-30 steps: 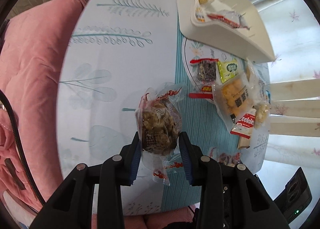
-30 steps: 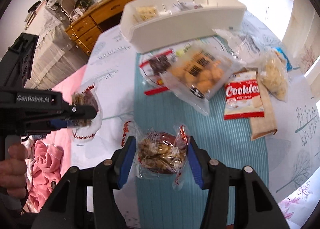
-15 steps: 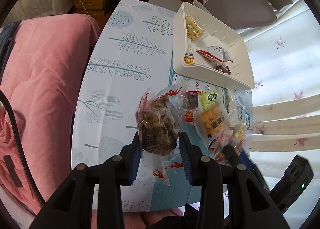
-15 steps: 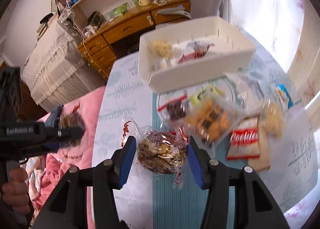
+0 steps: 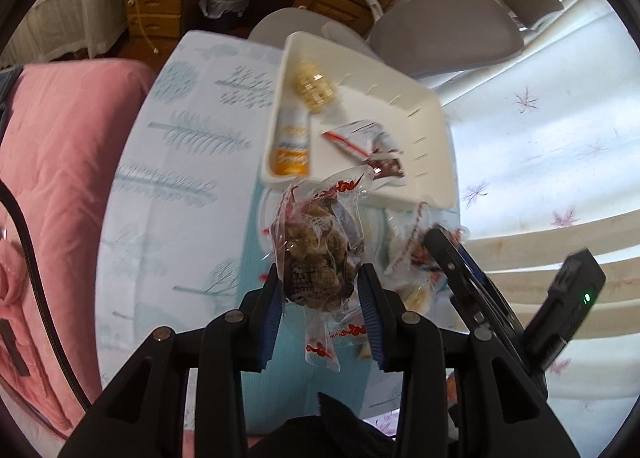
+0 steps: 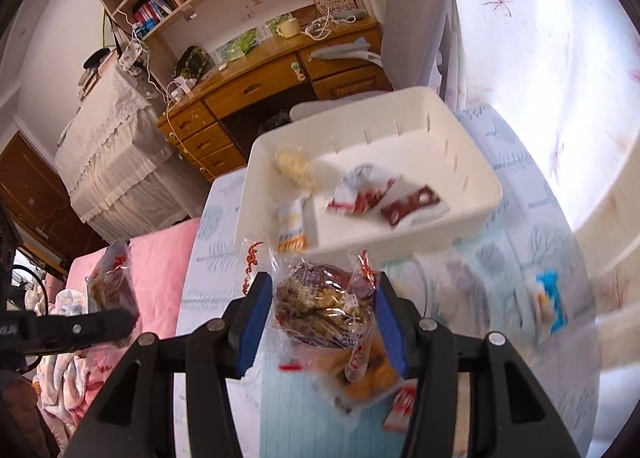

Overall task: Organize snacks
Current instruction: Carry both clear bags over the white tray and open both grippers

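My left gripper (image 5: 320,298) is shut on a clear bag of brown nut snacks (image 5: 318,254) and holds it in the air above the table, short of the white bin (image 5: 436,162). My right gripper (image 6: 320,318) is shut on a like bag of brown snacks (image 6: 320,306), also raised, in front of the same white bin (image 6: 400,242). The bin holds a yellow cracker pack (image 6: 296,170), an orange tube pack (image 5: 292,142) and red-and-white wrappers (image 6: 368,194). The right gripper shows in the left wrist view (image 5: 460,266); the left one shows in the right wrist view (image 6: 116,322).
Loose snack packs lie on the teal runner below, among them an orange puff bag (image 6: 368,382) and a blue-labelled bag (image 6: 548,302). A pink quilt (image 5: 60,178) lies left of the table. A grey chair (image 5: 444,30) and a wooden desk (image 6: 280,74) stand beyond the bin.
Both grippers have risen with their bags and moved toward the white bin. The bin's inside now shows from above in both views.
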`<state>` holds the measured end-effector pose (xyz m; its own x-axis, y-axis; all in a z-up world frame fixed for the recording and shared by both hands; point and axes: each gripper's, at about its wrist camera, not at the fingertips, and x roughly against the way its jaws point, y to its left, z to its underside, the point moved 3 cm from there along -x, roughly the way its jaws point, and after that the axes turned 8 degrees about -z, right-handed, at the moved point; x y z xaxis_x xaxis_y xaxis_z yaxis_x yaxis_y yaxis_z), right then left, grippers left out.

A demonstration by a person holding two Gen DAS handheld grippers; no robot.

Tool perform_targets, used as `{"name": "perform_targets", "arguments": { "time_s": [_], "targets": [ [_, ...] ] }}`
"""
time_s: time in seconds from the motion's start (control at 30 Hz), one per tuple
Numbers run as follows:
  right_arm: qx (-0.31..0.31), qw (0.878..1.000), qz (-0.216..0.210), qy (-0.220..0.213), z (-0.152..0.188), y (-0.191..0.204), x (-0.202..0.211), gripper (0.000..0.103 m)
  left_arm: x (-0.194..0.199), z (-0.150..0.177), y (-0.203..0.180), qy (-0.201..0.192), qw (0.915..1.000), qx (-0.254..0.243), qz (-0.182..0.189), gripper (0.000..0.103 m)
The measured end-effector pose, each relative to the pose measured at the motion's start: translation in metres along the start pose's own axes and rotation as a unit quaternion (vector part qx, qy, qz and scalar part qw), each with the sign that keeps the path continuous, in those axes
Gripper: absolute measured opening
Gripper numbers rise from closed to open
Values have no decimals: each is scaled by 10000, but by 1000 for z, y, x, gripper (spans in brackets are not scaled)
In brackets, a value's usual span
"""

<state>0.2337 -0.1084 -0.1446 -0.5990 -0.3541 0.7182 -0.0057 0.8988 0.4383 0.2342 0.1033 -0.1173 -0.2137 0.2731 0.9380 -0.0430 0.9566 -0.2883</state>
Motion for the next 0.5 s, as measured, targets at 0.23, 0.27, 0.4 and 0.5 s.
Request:
{"name": "perform_targets", "arguments": {
  "time_s": [0.23, 0.27, 0.4, 0.5],
  "targets": [
    [69, 9998, -180, 5, -43, -42, -19, 51, -25, -29, -46, 105, 9998, 80, -124, 35],
    [75, 9998, -182, 20, -48, -47, -22, 51, -30, -35, -52, 100, 9998, 111, -147, 35],
    [391, 9992, 51, 88, -63, -63, -37, 51, -46, -55, -71, 82, 9996, 193, -197, 35],
    [463, 9988, 114, 150, -69, -74, -45, 51, -55, -69, -80, 41, 9995, 233, -228, 36]
  ]
}}
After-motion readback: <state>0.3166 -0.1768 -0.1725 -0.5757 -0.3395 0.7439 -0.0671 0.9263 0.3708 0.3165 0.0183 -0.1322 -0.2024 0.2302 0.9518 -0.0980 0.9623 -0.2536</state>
